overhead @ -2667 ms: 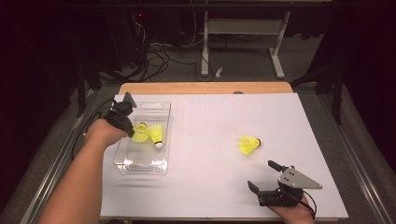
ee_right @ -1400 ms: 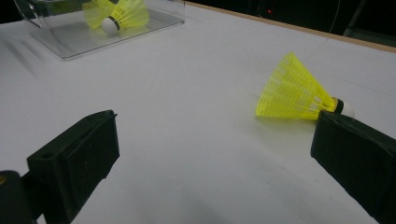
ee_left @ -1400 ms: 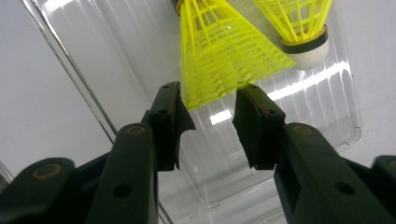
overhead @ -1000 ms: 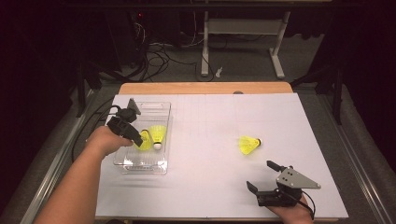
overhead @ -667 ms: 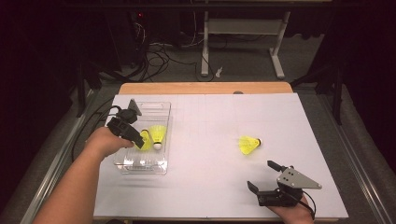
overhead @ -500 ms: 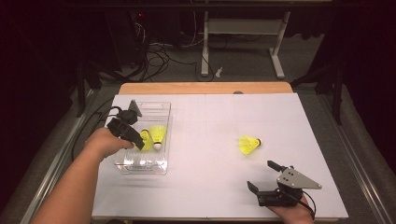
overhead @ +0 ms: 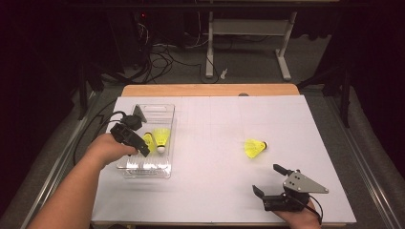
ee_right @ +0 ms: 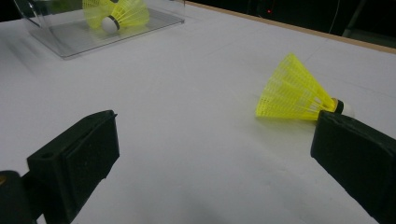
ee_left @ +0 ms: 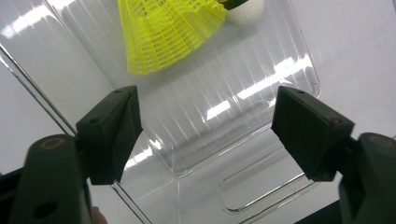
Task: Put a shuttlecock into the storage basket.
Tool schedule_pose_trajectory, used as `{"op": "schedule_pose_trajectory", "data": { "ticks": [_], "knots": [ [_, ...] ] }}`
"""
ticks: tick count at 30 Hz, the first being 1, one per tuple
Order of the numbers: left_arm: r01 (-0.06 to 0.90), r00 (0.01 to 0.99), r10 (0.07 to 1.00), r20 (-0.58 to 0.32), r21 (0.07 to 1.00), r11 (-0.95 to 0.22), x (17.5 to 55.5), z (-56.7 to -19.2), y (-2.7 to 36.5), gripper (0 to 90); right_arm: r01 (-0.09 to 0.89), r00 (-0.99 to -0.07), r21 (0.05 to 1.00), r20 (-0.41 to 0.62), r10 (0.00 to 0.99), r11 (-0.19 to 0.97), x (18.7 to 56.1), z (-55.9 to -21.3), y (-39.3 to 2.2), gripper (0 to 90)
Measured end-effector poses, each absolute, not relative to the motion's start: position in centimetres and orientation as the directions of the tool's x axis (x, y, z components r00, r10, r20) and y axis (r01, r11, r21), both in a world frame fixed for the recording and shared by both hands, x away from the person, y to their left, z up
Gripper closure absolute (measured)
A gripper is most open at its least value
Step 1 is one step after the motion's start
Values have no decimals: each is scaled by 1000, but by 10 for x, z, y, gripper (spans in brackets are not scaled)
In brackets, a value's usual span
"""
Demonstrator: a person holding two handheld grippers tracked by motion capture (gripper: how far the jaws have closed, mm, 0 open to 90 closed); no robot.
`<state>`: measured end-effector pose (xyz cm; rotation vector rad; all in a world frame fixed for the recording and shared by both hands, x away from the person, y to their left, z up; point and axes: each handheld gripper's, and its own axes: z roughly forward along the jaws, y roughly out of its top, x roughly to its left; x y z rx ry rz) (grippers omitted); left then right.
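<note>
A clear plastic box (overhead: 153, 109) sits at the table's left with two yellow shuttlecocks (overhead: 162, 137) in it. My left gripper (overhead: 143, 149) hangs over the box, and its jaws have just been opening. In the left gripper view the left gripper (ee_left: 205, 126) is open with only the box floor (ee_left: 243, 93) between the pads; one shuttlecock (ee_left: 173, 32) lies just beyond the tips. A third shuttlecock (overhead: 254, 147) lies on its side on the white table. My right gripper (overhead: 266, 179) rests open near the front edge, aimed at that shuttlecock (ee_right: 299, 93).
The white table top (overhead: 215, 124) stretches between the box and the loose shuttlecock. A wooden edge (overhead: 210, 89) runs along the far side. Cables and a desk frame (overhead: 248, 33) stand on the floor behind. The box (ee_right: 70, 44) lies far off in the right gripper view.
My left gripper has drawn slightly back toward the near end of the box and its jaws have spread apart. The right gripper and the loose shuttlecock have stayed put.
</note>
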<state>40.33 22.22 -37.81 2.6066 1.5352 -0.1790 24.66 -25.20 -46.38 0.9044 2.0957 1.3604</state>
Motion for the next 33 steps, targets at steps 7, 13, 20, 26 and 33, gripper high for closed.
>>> {"op": "schedule_pose_trajectory", "data": {
  "ticks": [7,13,20,26,33],
  "knots": [
    [866,497,848,-187,43,-498,401,-378,220,149,272,-666,918,-38,745,289,247,-464,-252,19],
    [863,501,843,-195,33,-505,401,-378,218,11,268,-666,919,-40,745,288,247,-464,-251,16],
    [851,521,830,-200,38,-525,396,-374,212,2,266,-666,919,-44,744,292,247,-464,-251,11],
    [838,539,816,-209,40,-544,393,-371,204,5,268,-665,918,-44,746,293,247,-464,-251,10],
    [824,560,801,-213,42,-565,390,-368,192,7,268,-665,917,-46,746,295,247,-464,-251,10]
  ]
}}
